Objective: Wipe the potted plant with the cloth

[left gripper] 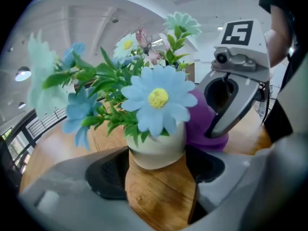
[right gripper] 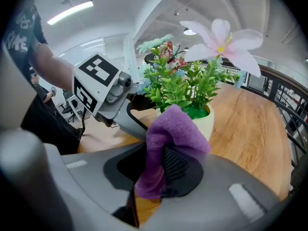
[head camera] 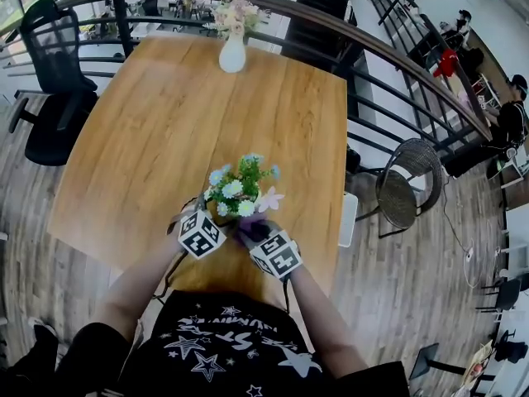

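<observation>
left hand-held gripper (left gripper: 157, 171): pinches the potted plant (left gripper: 155, 148) by its white pot | right hand-held gripper (right gripper: 156, 170): pinches the purple cloth (right gripper: 169, 128), cloth touches pot | potted plant: on bench (head camera: 165, 122), near edge

Before me runs a long wooden table (head camera: 165, 122) with a warm grain, and 1 white vase (head camera: 232, 54) of pale flowers stands at its far end. Grey plank floor (head camera: 397, 288) surrounds it. A black office chair (head camera: 54, 64) stands to my left, a round wicker chair (head camera: 405, 184) to my right. A dark curved railing (head camera: 273, 7) runs behind the table. 1 strip light (right gripper: 70, 12) glows on the white ceiling.
</observation>
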